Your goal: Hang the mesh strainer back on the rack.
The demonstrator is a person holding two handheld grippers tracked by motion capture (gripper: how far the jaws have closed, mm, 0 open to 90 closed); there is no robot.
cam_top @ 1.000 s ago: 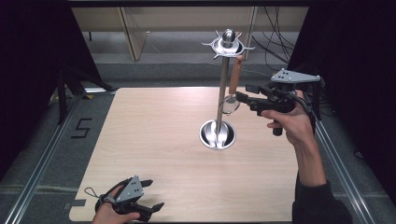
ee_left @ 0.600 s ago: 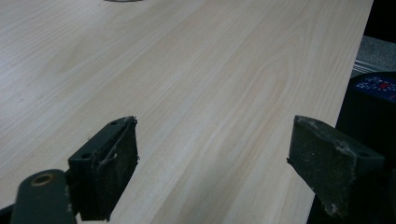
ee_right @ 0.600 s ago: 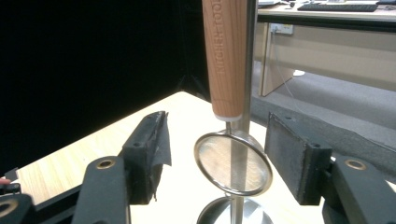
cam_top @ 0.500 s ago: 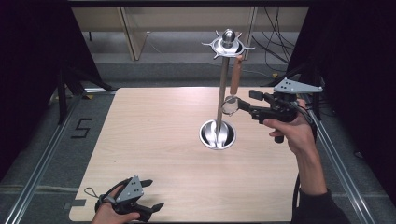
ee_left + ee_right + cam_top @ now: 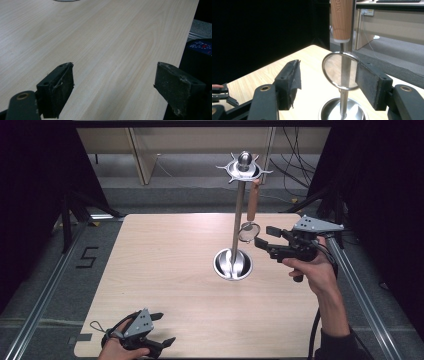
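Lower and nearer than a second ago, the right gripper (image 5: 261,243) brackets the round wire strainer with a wooden handle (image 5: 340,71), jaws wide, apparently not touching. It hangs from the steel hook stand (image 5: 239,215). At the pale wooden table's (image 5: 165,265) near edge, the left gripper (image 5: 161,330) gapes empty.

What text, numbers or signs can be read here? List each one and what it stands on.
"5": marking on the grey floor left of the table.
Dark lettering on the wooden handle of the hanging strainer: cut off and blurred, unreadable.
Red and white marks on a dark device beside the table: too blurred to read.
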